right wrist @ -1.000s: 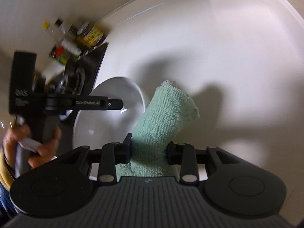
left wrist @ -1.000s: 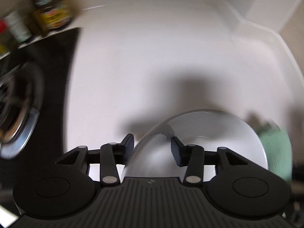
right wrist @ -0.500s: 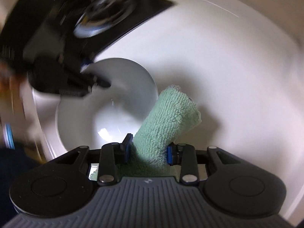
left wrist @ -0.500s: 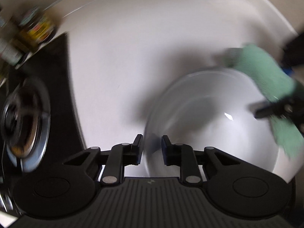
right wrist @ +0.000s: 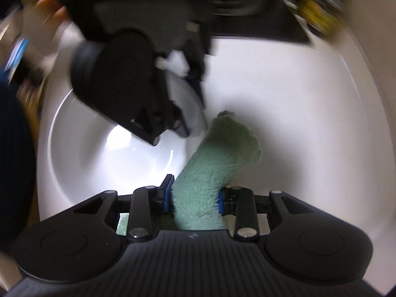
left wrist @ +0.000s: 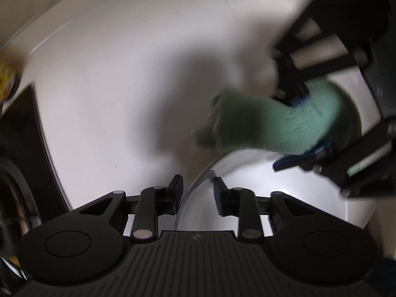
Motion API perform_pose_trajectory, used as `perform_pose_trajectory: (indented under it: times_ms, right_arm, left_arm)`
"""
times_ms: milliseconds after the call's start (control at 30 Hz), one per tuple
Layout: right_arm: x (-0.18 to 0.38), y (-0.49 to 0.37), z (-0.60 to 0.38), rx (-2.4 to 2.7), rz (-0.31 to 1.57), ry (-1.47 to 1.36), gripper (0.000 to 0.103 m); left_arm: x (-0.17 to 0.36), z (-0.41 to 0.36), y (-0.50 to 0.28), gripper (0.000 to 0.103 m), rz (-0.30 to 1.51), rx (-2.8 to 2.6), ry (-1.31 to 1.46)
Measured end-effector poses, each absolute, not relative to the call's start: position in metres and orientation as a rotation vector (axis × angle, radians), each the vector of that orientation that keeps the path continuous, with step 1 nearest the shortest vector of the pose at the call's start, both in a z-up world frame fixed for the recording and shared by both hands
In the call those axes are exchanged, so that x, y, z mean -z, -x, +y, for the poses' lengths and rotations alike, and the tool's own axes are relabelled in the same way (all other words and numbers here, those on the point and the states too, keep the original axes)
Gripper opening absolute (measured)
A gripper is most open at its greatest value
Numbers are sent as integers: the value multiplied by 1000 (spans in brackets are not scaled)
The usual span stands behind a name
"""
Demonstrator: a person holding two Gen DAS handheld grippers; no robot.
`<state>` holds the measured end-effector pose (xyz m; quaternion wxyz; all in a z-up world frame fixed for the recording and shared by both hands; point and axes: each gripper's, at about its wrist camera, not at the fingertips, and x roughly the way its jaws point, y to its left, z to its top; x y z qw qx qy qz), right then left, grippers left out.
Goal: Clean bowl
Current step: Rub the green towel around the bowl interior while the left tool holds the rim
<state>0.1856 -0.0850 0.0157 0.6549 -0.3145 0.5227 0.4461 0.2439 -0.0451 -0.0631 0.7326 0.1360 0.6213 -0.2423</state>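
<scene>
The counter (left wrist: 118, 79) is lying white under everything, with a black hob (right wrist: 259, 27) set into it at one edge. The bowl (right wrist: 81, 153), white and shallow, is sitting on the counter near the hob. The left claw (left wrist: 195, 193) is straddling the bowl's rim, one finger inside and one outside; its jaws are opening, and the pads are standing apart from the rim rather than pressing it. The right claw (right wrist: 194, 198) is pinching a rolled green cloth (right wrist: 220, 156), which is sticking out past the bowl's rim, its end over the counter just beside the bowl. A person's hand (right wrist: 49, 2), blurred, is gripping the left claw's handle beyond the bowl.
</scene>
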Motion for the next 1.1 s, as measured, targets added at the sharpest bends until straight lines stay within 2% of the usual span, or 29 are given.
perform_pose_trajectory:
  times_ms: [233, 400, 567, 667, 800, 1033, 1100]
  right_arm:
    - [-9, -146, -122, -452, 1194, 163, 27]
    - [-9, -90, -144, -231, 1170, -183, 32]
    - [-4, -54, -142, -98, 1145, -482, 31]
    - [4, -60, -140, -146, 1141, -416, 31]
    - [3, -106, -133, -436, 1200, -57, 32]
    - [4, -167, -107, -839, 1257, 431, 31]
    - [6, -177, -88, -961, 1234, 614, 33]
  left_arm:
    - [65, -25, -230, 41, 1306, 396, -117]
    - [65, -26, -217, 45, 1255, 302, -68]
    - [58, -32, -195, 48, 1212, 161, -61]
    - [62, -29, -189, 41, 1213, 100, -121]
    - [59, -23, -189, 26, 1275, 219, -240]
    - [49, -42, -204, 25, 1289, 449, -515]
    - [53, -55, -212, 29, 1305, 504, -625]
